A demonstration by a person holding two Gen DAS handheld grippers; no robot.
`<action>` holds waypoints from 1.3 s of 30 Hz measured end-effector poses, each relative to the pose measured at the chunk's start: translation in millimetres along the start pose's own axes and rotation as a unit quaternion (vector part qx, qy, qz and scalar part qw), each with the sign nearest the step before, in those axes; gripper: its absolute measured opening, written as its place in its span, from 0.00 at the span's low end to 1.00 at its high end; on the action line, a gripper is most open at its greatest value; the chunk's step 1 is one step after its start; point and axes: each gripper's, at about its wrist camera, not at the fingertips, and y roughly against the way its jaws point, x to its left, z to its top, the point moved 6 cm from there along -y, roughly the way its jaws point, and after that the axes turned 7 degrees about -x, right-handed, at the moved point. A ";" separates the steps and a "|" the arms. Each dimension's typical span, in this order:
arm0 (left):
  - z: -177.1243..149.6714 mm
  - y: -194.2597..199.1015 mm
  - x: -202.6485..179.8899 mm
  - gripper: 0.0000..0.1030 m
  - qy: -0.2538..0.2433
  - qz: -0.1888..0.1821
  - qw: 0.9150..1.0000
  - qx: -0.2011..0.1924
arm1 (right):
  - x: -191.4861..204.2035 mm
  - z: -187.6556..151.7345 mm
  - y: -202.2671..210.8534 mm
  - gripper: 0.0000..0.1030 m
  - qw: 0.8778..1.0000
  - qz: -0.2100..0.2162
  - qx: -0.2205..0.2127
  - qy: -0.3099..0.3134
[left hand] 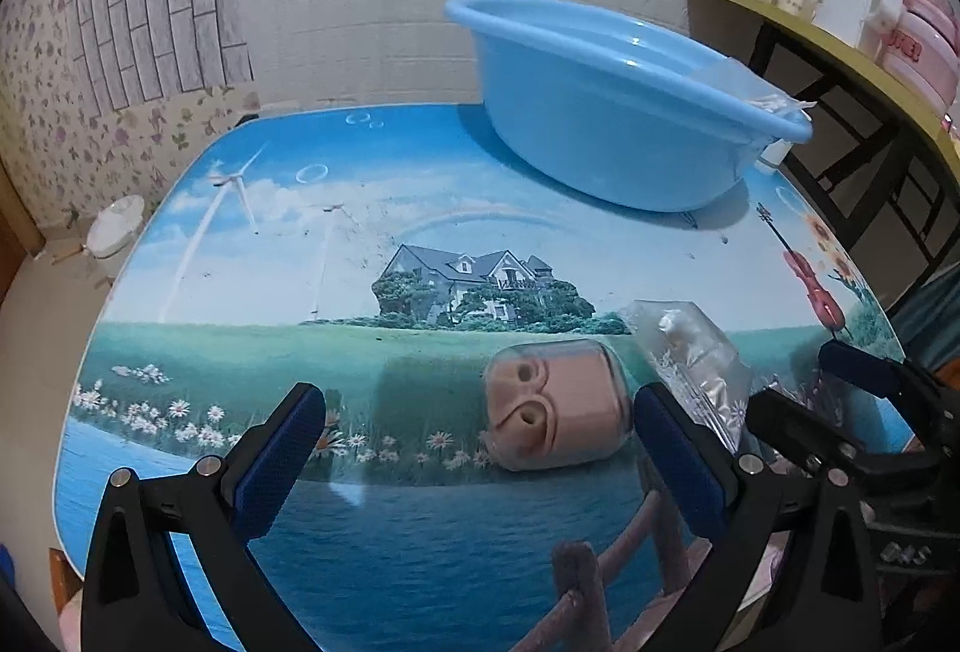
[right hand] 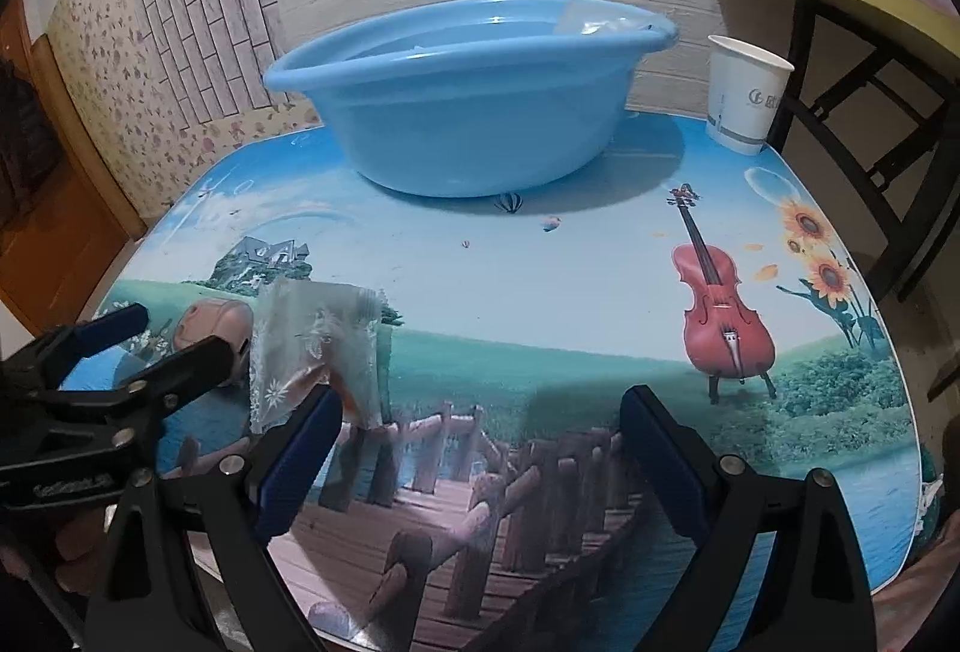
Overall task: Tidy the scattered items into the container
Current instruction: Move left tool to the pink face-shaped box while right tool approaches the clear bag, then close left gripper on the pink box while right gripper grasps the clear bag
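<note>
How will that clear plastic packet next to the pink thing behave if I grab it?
The clear plastic packet looks crinkled and thin, so it will probably flop and fold between the pads. It seems light, with only small contents showing. The film looks glossy, so it may slip on the smooth table when nudged.

One blue basin (left hand: 606, 111), one paper cup (right hand: 744, 93), two clear packets (left hand: 696, 358), one pink pouch (left hand: 558, 406)

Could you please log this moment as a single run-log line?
left gripper: open, by pink packet | right gripper: open, holding nothing | clear bag: on table | blue basin: far side
</note>
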 end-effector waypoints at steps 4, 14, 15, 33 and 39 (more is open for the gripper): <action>-1.0 -0.2 1.2 1.00 -0.003 -0.006 1.000 -0.003 | 11.2 4.1 5.4 0.92 0.999 0.031 -0.009 0.002; 1.3 -2.0 20.4 1.00 0.007 -0.001 1.000 -0.009 | 34.0 3.5 -6.2 0.92 0.999 0.047 0.000 0.000; 1.9 -2.5 22.8 1.00 0.008 -0.001 1.000 -0.010 | 36.1 4.2 -7.6 0.92 0.999 0.049 0.001 0.001; 11.3 -11.3 19.4 0.72 -0.028 -0.018 0.999 -0.016 | 41.3 17.6 -18.7 0.33 0.997 0.027 -0.010 0.065; 12.7 -14.1 12.2 0.65 -0.039 -0.010 0.999 -0.020 | -6.6 23.2 -13.1 0.33 0.999 -0.026 -0.014 0.021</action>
